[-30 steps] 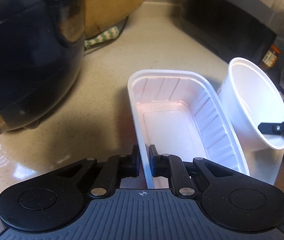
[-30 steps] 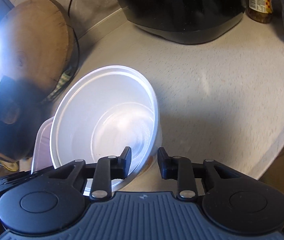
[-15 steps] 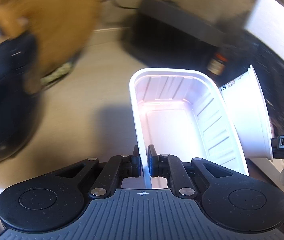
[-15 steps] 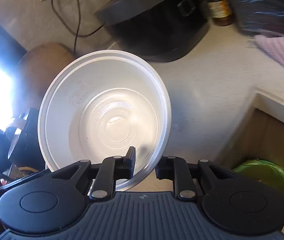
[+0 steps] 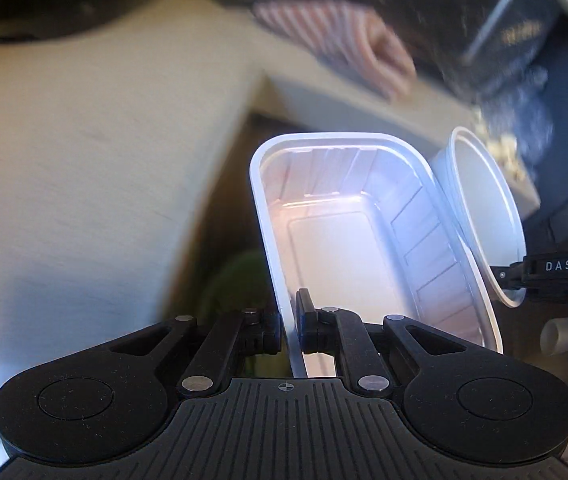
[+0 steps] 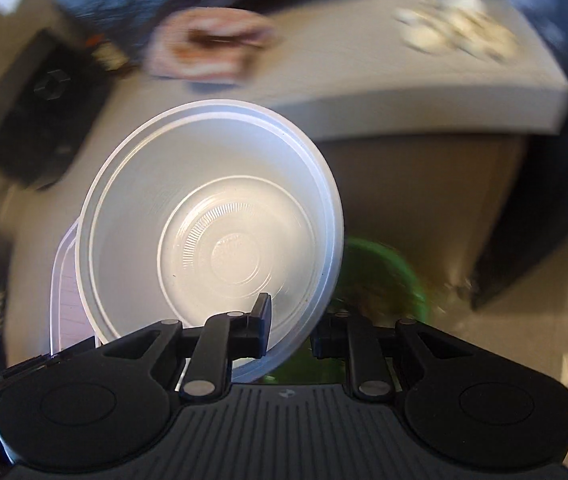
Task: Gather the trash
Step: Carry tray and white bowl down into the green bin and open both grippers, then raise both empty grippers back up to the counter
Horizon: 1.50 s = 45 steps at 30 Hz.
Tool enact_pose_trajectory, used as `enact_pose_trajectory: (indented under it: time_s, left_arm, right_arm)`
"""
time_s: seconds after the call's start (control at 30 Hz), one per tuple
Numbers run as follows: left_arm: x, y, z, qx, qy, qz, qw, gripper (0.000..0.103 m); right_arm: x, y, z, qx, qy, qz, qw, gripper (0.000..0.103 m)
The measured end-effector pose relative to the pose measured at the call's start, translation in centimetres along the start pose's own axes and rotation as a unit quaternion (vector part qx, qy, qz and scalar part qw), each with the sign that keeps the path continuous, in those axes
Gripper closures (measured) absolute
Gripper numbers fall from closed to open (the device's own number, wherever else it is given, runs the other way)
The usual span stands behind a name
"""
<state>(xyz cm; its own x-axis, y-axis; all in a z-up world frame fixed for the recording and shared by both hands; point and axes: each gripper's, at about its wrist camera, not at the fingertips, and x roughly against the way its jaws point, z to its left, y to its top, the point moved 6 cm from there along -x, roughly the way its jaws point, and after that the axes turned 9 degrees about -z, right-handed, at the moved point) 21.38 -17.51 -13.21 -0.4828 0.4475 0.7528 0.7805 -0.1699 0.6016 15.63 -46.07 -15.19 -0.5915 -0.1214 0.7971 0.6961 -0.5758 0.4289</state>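
My left gripper [image 5: 290, 328] is shut on the near rim of a white rectangular plastic tray [image 5: 348, 240] and holds it in the air past the counter's edge. My right gripper [image 6: 290, 330] is shut on the rim of a round white plastic bowl [image 6: 220, 240], also in the air. In the left wrist view the bowl [image 5: 480, 208] sits just right of the tray, with the right gripper's finger [image 5: 524, 274] on its rim. In the right wrist view the tray [image 6: 64, 292] peeks out behind the bowl's left side. A green bin [image 6: 384, 276] lies below, partly hidden by the bowl.
The beige counter [image 5: 84, 140] ends at an edge to the left, with a striped cloth [image 5: 324, 36] and dark objects on it. The green bin [image 5: 236, 288] shows blurred below the counter. A dark appliance [image 6: 44, 112] and a patterned plate [image 6: 212, 44] sit on the counter [image 6: 404, 80].
Both grippers have swung right, away from the counter and out over its edge, carrying the tray and bowl. The green bin has come into view beneath them. Views are motion-blurred.
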Motion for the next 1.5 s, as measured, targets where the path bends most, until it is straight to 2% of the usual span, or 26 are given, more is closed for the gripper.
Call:
enact_pose_trajectory:
  time_s: [0.1,0.23,0.3,0.33,0.4,0.53,0.63,0.77,0.83,0.87,1.0,1.13,1.3,1.4,1.5]
  left_arm:
    - [-6.0,-2.6,-1.1,0.018,0.0,0.051,0.9985,0.093]
    - [-14.0,-5.9,-1.5,0.039,-0.015,0.091,0.9949,0.092]
    - [-17.9,-7.6,-0.9,0.067,-0.028,0.128,0.9892,0.088]
    - [-19.3,-8.5,-0.3,0.085,-0.026,0.142,0.9859,0.083]
    - [-21.4,-9.7,1.1,0.109,0.006,0.147,0.9832,0.079]
    - [-23.5,-10.6,3.3,0.103,0.056,0.155,0.9809,0.079]
    - [-23.3,-11.0,4.6,0.113,0.073,0.17,0.9763,0.079]
    - [-21.6,-10.2,4.5,0.129,0.073,0.181,0.9723,0.079]
    - [-20.0,-9.8,4.2,0.132,0.062,0.176,0.9735,0.08]
    - [-19.1,-9.4,4.2,0.127,0.064,0.172,0.9748,0.084]
    - [-16.9,-8.4,4.0,0.113,0.066,0.155,0.9793,0.083]
    - [-15.1,-7.9,3.8,0.083,0.081,0.14,0.9833,0.083]
    - [-12.8,-7.1,2.4,0.071,0.072,0.112,0.9886,0.083]
    - [-10.5,-5.6,1.4,0.054,0.054,0.079,0.994,0.083]
    - [-7.3,-3.7,0.8,0.046,0.046,0.033,0.9973,0.083]
  right_arm:
    - [-1.6,-1.3,-5.2,-0.043,-0.038,0.014,0.998,0.084]
    - [-4.7,-3.1,-10.5,-0.089,-0.07,0.044,0.993,0.084]
    - [-6.6,-3.7,-12.5,-0.099,-0.081,0.06,0.99,0.084]
    - [-7.6,-3.9,-13.2,-0.1,-0.085,0.065,0.989,0.084]
    - [-9.5,-4.5,-14.5,-0.105,-0.097,0.08,0.987,0.086]
    - [-12.3,-5.4,-15.6,-0.094,-0.113,0.104,0.984,0.087]
    - [-14.3,-5.7,-14.7,-0.064,-0.108,0.117,0.985,0.087]
    - [-18.4,-7.0,-12.3,-0.041,-0.083,0.157,0.983,0.087]
    - [-21.2,-7.3,-10.9,-0.023,-0.074,0.173,0.982,0.088]
    - [-22.7,-7.6,-10.1,-0.013,-0.072,0.178,0.981,0.09]
    - [-27.3,-8.5,-8.4,0.006,-0.056,0.173,0.983,0.09]
    - [-30.3,-9.0,-7.5,0.052,-0.109,0.169,0.978,0.087]
    - [-29.1,-8.6,-6.8,0.06,-0.121,0.172,0.976,0.082]
    - [-26.1,-7.0,-5.5,0.065,-0.105,0.163,0.979,0.081]
    - [-21.5,-5.3,-2.4,0.095,-0.074,0.127,0.985,0.081]
